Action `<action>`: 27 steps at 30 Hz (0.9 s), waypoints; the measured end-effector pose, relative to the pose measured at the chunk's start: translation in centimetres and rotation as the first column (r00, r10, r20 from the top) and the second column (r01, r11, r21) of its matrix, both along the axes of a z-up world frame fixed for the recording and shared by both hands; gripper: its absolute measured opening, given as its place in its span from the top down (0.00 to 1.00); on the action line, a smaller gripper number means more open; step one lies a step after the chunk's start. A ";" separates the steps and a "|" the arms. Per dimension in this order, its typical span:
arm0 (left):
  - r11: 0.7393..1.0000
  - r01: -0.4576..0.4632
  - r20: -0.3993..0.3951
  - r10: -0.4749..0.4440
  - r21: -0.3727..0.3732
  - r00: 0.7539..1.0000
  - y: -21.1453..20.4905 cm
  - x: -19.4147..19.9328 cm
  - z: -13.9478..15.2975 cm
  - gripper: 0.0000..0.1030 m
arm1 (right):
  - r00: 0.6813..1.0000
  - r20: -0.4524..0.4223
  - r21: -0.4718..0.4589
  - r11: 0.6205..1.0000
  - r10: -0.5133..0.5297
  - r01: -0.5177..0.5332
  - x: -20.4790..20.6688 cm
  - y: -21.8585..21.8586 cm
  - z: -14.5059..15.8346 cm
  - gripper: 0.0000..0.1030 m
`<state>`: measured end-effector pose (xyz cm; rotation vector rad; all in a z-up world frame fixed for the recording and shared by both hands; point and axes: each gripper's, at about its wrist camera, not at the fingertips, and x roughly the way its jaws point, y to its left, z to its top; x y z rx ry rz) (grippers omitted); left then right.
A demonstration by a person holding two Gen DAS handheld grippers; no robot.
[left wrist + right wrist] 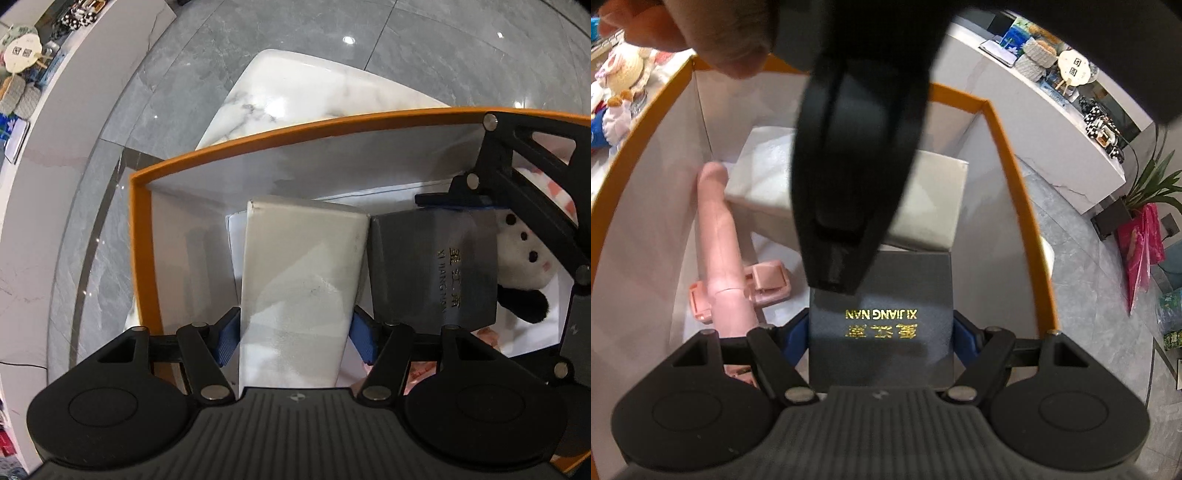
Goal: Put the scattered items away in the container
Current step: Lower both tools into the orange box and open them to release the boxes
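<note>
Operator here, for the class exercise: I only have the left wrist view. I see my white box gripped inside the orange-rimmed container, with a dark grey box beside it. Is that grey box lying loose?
Observer: No. The right gripper is clamped on the dark grey box, blue pads against both its sides.
Operator: What lies past that box, on its far side from mine?
Observer: A long pink object rests in the container, along the wall.
Operator: Anything under it?
Observer: Pink clip-like pieces lie beside it on the floor of the container.
Operator: And outside the container?
Observer: A stuffed doll sits beyond the rim.
</note>
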<state>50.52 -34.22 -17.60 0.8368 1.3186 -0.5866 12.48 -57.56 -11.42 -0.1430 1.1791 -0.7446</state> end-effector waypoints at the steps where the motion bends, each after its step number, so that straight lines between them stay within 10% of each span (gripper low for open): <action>1: 1.000 0.007 0.010 -0.007 0.010 1.000 -0.1 -0.1 -0.1 0.32 | 1.000 -0.004 0.001 1.000 0.000 0.000 0.0 0.0 -0.1 0.25; 27: 0.999 0.029 0.161 -0.021 -0.046 0.987 1.1 -1.8 4.5 0.30 | 0.998 0.019 -0.054 0.997 -0.052 0.053 -1.9 1.7 3.6 0.16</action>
